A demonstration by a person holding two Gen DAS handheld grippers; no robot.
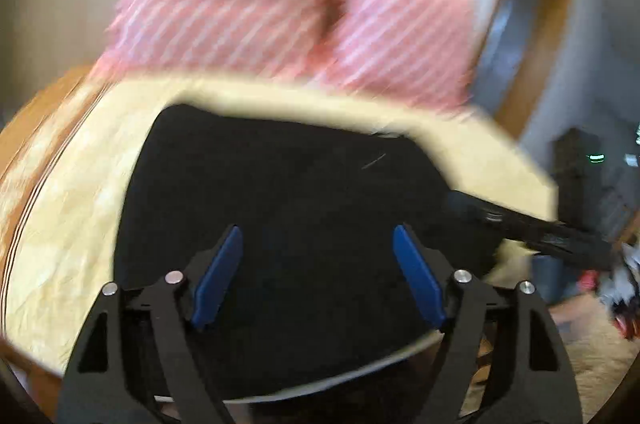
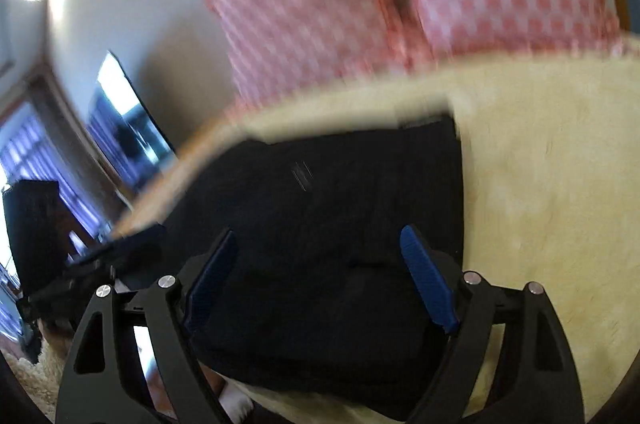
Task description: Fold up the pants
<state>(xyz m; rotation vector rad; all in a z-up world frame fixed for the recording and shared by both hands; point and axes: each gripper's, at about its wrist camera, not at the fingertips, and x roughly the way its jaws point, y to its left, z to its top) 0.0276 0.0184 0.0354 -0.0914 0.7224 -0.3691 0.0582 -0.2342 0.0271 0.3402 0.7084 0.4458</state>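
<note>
Two open grippers, left gripper (image 1: 318, 236) and right gripper (image 2: 318, 238), above one folded black pants (image 2: 340, 208).

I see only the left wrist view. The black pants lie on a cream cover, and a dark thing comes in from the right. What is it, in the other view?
Observer: Likely the right gripper. Its own camera shows it open over the black pants, holding nothing.
Operator: Does the pants' right edge look straight?
Observer: Yes, on that side the edge runs fairly straight, with bare cream cover beyond it.
Operator: What is on the far left of that view?
Observer: A bright screen against the wall, and the left gripper entering low, blurred.
</note>
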